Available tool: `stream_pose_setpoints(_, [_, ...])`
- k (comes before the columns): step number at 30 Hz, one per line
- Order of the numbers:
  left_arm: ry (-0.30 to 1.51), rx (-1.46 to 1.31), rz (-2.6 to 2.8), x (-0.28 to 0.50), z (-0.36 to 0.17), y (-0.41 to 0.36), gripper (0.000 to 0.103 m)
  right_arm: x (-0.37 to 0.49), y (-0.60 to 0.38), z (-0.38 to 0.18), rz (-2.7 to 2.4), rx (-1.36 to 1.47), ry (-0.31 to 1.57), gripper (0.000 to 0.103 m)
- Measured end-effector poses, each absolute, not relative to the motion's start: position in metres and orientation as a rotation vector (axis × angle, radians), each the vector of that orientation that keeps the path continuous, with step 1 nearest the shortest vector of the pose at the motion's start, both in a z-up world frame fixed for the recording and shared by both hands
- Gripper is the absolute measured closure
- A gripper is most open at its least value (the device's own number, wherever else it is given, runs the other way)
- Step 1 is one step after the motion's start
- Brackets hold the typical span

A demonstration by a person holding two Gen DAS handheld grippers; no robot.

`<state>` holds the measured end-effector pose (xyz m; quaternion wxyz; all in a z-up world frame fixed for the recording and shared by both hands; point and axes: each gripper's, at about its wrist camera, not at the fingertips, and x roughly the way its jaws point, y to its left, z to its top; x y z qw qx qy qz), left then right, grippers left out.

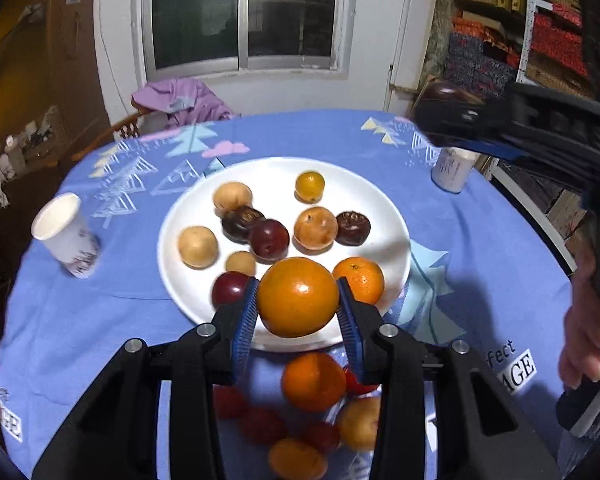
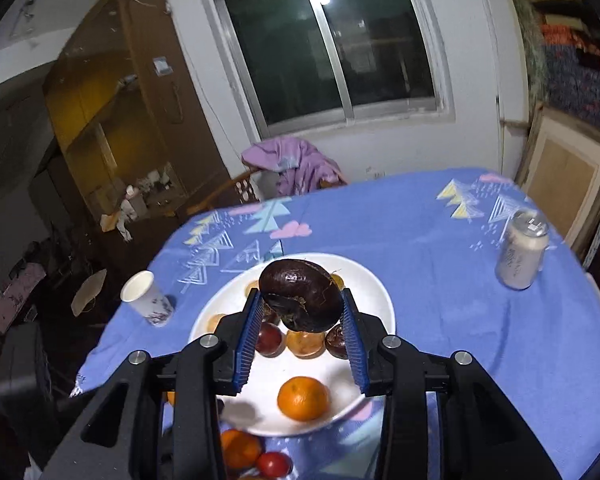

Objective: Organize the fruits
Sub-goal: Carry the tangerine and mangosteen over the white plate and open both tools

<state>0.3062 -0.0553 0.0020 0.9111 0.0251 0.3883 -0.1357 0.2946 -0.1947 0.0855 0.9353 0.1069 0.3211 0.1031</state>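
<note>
Cabinets [image 2: 112, 92] are shown only in the right wrist view; stacked boxes [image 1: 540, 36] and the person's hand [image 1: 584, 340] only in the left. A blue tablecloth [image 1: 480, 248] under a dark window [image 1: 244, 12] carries a white plate [image 1: 364, 192] ahead of both grippers. An orange [image 1: 298, 297] is clamped between the left gripper's [image 1: 298, 304] pads. A dark fruit [image 2: 302, 295] is pinched in the right gripper [image 2: 303, 316].

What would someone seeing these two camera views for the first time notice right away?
Each gripper holds a fruit above the white plate: the left gripper clamps a big orange, and the right gripper pinches a dark brown fruit. The plate, crowded with small fruits, sits mid-table on a blue patterned tablecloth.
</note>
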Motion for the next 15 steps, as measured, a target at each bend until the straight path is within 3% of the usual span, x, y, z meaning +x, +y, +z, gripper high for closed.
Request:
stream_pose_setpoints(7, [0.893,0.03,-0.289,0.34,-0.04,-0.061,0.065,0.358,-0.183,0.031,0.182,0.187,0.782,0.063])
stream_pose_setpoints(15, [0.894,0.068,-0.281,0.351,-0.054,-0.067,0.065,0.387,-0.186,-0.001,0.165,0.203,0.84,0.063])
